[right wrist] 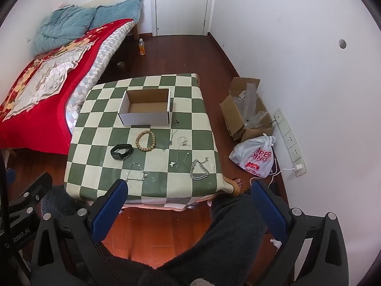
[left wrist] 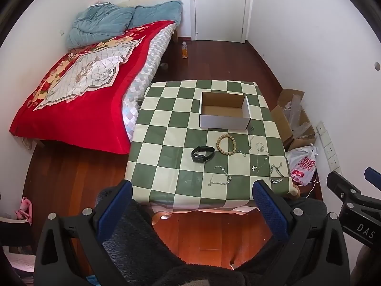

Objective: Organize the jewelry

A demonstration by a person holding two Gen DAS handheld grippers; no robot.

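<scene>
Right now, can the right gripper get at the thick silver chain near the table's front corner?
Probably yes: the right gripper is open, and the silver chain lies uncovered near the table edge.

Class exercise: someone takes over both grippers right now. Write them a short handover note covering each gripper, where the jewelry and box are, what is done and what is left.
Left gripper: open, holding nothing, hanging off the table's near edge.
Right gripper: open, holding nothing, also short of the table.
Box: at the far middle of the table, open, nothing in it.
On the cloth in front of it: bead bracelet, black watch, chunky silver chain, a fine chain nearest the left gripper, and several thin necklaces between.
Done: nothing yet.
Left: move every piece into the box.
</scene>
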